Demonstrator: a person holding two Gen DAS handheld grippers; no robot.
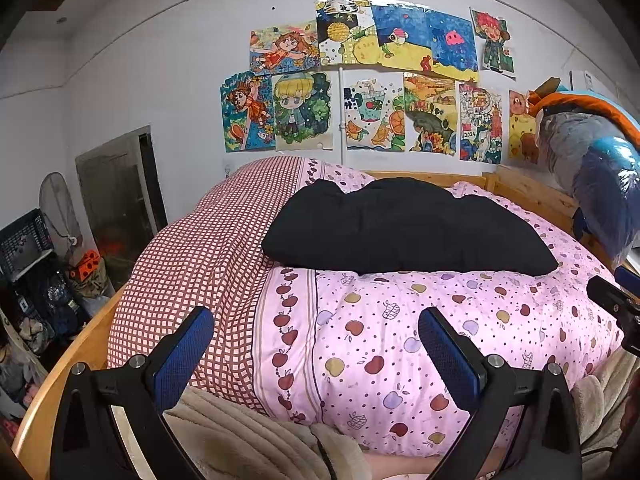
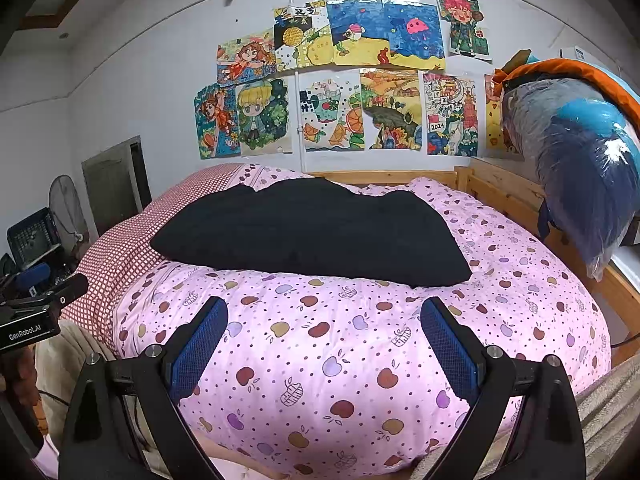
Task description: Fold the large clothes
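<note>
Hovering near bed edge: left gripper (image 1: pixel 316 344) + right gripper (image 2: pixel 324 336) both wide open, empty. Black garment (image 1: pixel 404 228) far off, already bundled; risk: pads snag pink quilt (image 2: pixel 360 360) w/ it.

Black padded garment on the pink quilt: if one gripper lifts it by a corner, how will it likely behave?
The black padded garment looks soft and puffy, so it would probably droop and unfold rather than stay flat. Its bulk suggests it is light for its size. On the pink apple-print quilt, also soft, it would likely drag instead of sliding cleanly.
</note>
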